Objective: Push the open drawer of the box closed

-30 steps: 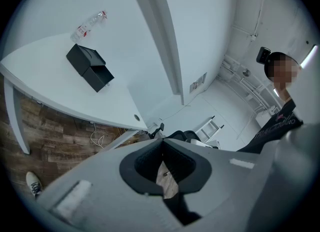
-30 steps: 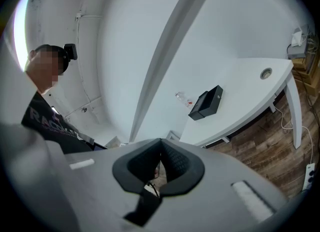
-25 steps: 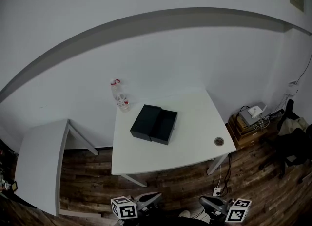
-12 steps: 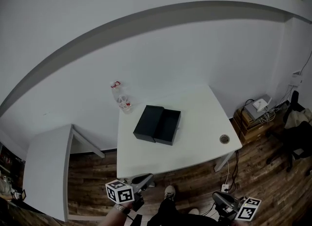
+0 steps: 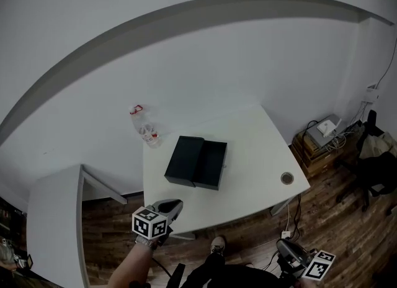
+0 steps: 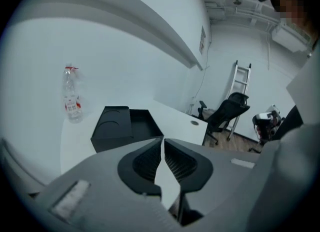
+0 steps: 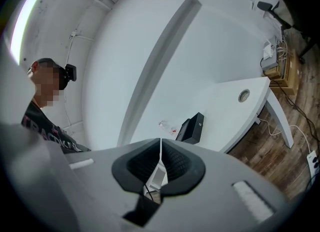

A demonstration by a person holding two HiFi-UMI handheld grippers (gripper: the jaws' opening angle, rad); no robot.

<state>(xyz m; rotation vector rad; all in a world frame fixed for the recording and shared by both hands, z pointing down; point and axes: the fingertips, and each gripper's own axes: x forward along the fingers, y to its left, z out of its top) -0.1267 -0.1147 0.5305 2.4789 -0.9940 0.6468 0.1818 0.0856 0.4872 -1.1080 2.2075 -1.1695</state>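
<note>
A black box [image 5: 183,160] lies on the white table [image 5: 254,147], its drawer [image 5: 211,166] pulled out to the right and empty. In the left gripper view the box [image 6: 111,126] is ahead with the drawer [image 6: 146,122] on its right side. My left gripper [image 5: 173,205] hovers at the table's front edge, short of the box and apart from it. Its jaws [image 6: 163,141] are opening, a narrow gap between them and nothing in it. My right gripper [image 5: 287,251] hangs low, below the table's front right corner. Its jaws [image 7: 160,140] are starting to open, tips only a hairline apart, empty. It sees the box [image 7: 193,126] far off.
A plastic bottle [image 5: 143,128] with a red label stands at the table's back left corner. A round cable hole [image 5: 286,178] sits near the front right corner. A second white table [image 5: 53,215] stands left; a wooden crate [image 5: 316,153] and a chair [image 5: 372,175] stand right.
My left gripper has risen from the bottom edge forward to the table's front edge, and its jaws have parted slightly. The right gripper has drifted right and stays low.
</note>
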